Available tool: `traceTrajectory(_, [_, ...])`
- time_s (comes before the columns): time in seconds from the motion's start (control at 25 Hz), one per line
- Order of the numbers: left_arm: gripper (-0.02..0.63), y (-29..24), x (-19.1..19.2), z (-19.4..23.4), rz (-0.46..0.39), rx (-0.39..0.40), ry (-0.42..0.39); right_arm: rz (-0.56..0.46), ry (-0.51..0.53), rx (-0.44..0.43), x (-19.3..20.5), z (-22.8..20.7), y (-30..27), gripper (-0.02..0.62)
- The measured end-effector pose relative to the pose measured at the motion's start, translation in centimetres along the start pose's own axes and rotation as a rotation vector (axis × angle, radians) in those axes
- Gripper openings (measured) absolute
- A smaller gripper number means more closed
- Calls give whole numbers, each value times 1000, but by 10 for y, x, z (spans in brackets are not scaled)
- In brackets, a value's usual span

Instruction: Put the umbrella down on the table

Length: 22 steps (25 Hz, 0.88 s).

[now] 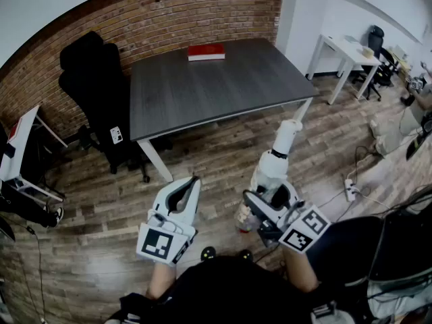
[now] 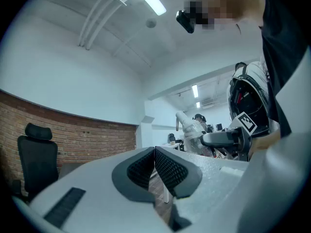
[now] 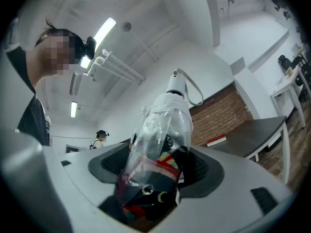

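Observation:
A folded umbrella (image 1: 278, 155) in a clear plastic sleeve, with a white handle end, points up and away toward the dark grey table (image 1: 223, 86). My right gripper (image 1: 266, 200) is shut on its lower, multicoloured part. In the right gripper view the umbrella (image 3: 165, 125) fills the gap between the pads of that gripper (image 3: 158, 160). The umbrella hangs above the wooden floor, short of the table's near edge. My left gripper (image 1: 194, 181) is held beside it on the left, shut with nothing in it; its tips (image 2: 154, 153) meet.
A red book (image 1: 206, 51) lies at the table's far edge. A black office chair (image 1: 94, 79) stands left of the table by the brick wall. A white desk (image 1: 344, 49) stands at the right. A power strip (image 1: 349, 189) with cables lies on the floor.

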<state>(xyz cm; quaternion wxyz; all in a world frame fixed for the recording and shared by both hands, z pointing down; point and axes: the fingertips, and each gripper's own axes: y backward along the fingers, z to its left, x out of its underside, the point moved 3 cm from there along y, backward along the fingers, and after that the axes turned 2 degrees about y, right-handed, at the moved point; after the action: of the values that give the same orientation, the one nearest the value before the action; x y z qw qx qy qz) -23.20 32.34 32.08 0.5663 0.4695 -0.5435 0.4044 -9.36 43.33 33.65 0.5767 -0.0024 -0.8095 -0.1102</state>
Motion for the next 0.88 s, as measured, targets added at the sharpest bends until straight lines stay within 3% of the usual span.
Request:
traceTrajectory(0.24, [3,8,3,3,16,-3,-9,-3,1,-4,5,6,-2,327])
traceTrajectory(0.4, [3,16,14,10,71,-8,0,-12,-17,0,8,8,-6,327])
traceTrajectory(0.88, [3,42,21,67,53,2,20,-16,-10,50,28,28,-47,327])
